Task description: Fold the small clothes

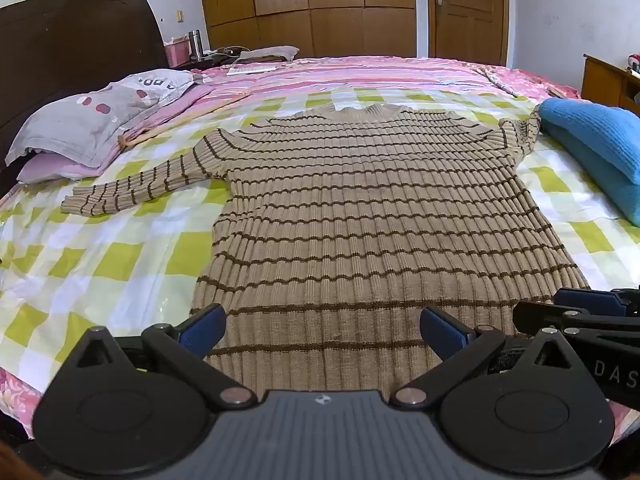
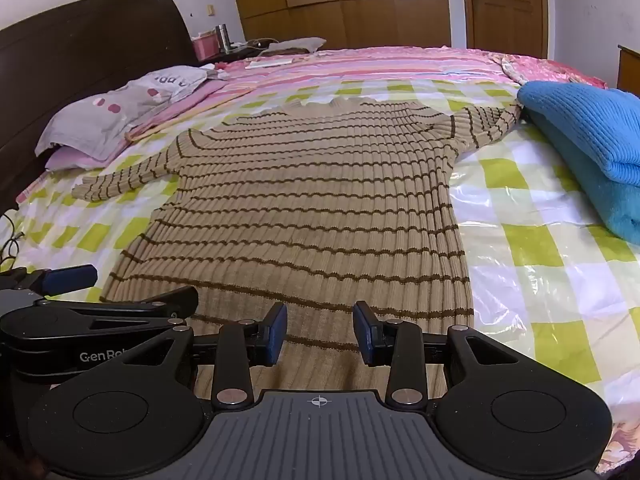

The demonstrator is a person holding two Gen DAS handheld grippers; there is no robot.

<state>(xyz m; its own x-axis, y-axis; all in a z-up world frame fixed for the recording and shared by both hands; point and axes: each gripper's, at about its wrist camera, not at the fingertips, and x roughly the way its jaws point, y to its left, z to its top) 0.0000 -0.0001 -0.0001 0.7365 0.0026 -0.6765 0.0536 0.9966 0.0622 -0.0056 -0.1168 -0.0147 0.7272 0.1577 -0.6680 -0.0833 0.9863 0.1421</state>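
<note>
A tan ribbed sweater with thin brown stripes (image 1: 340, 208) lies flat on the bed, hem towards me, collar far; it also shows in the right wrist view (image 2: 304, 208). Its left sleeve stretches out to the left, its right sleeve reaches the blue fabric. My left gripper (image 1: 322, 330) is wide open above the hem, holding nothing. My right gripper (image 2: 320, 334) is open with a narrower gap over the hem's right part, holding nothing. Each gripper shows at the edge of the other's view: the right gripper (image 1: 580, 312), the left gripper (image 2: 72, 304).
The sweater lies on a green and white checked plastic sheet (image 1: 100, 252) over a pink bedspread. A folded blue knit (image 1: 596, 152) lies at the right. A grey pillow (image 1: 92, 120) and a dark headboard are at the left. A wardrobe and a door stand behind.
</note>
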